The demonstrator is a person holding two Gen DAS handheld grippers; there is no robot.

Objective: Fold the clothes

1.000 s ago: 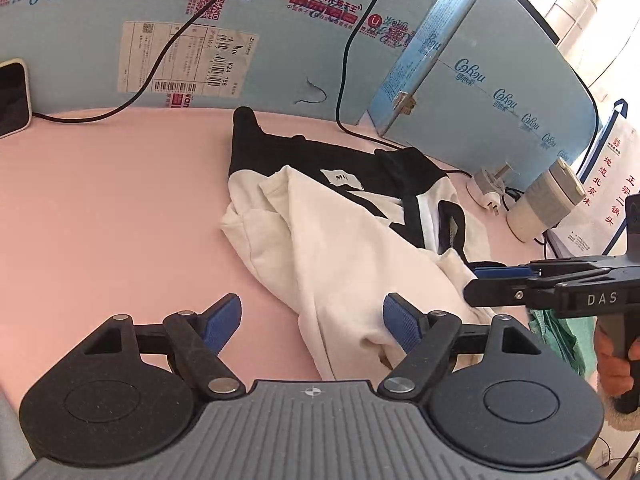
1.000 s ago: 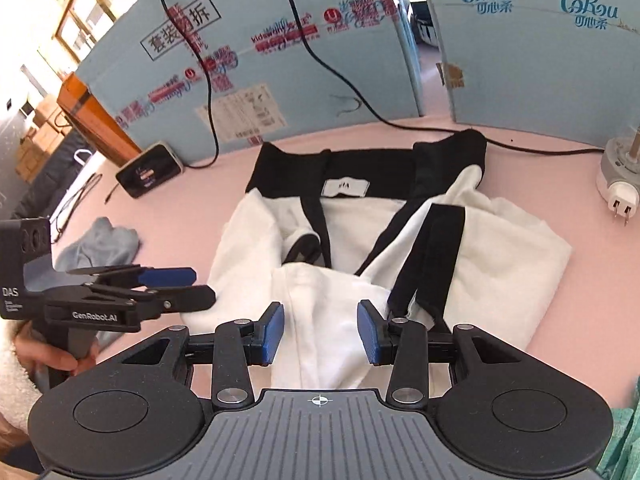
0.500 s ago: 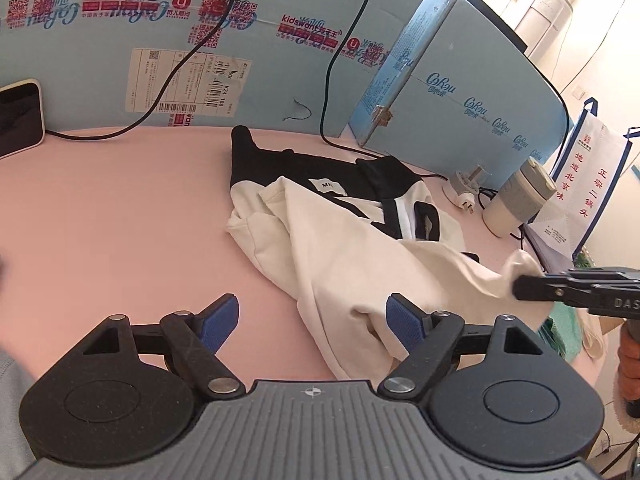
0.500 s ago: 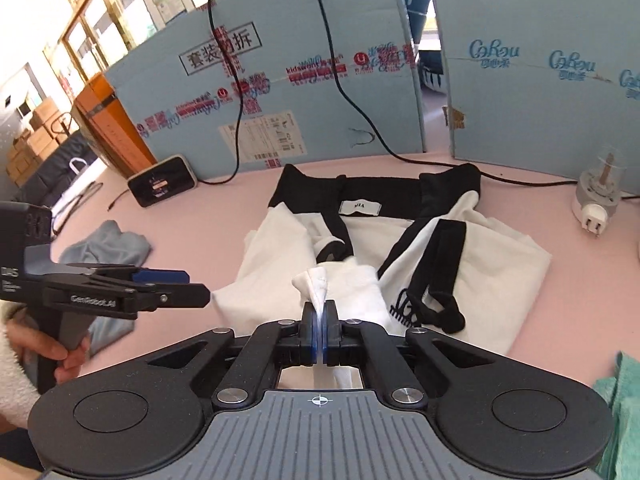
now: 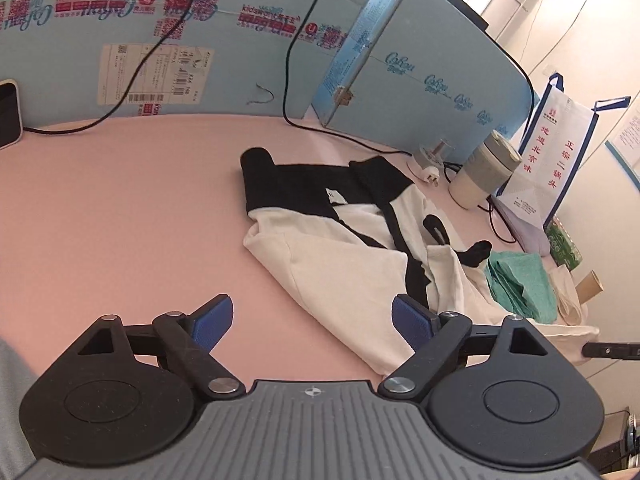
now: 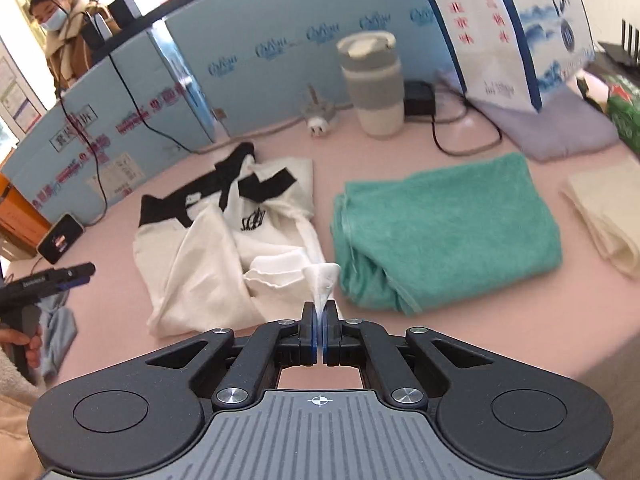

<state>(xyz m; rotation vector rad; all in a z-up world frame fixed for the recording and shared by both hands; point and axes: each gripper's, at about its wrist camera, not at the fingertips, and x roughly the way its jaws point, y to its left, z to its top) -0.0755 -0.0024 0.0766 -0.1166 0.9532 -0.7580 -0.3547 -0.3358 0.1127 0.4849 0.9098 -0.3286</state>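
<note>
Pinching white garment (image 6: 224, 248) cuff, right gripper (image 6: 319, 330) clamped; left gripper (image 5: 312, 320) jaws opening, empty.

Pink table (image 5: 120, 208), backed by blue cardboard panels (image 5: 432, 76) printed with logos; a shipping label (image 5: 154, 74) is stuck on one. Black cables (image 5: 292, 40) hang over the panels. White plug adapter (image 6: 320, 122) lies near a lidded grey-and-white cup (image 6: 374, 88). Black charger (image 6: 418, 98) sits just beside the cup. Paper bag (image 6: 508, 28) with red characters stands on a lilac cloth (image 6: 560, 126). Small black device (image 6: 60, 238) at the table's far left edge. Green packet (image 6: 626, 112), far right. Masked person (image 6: 66, 40) behind the panels.
</note>
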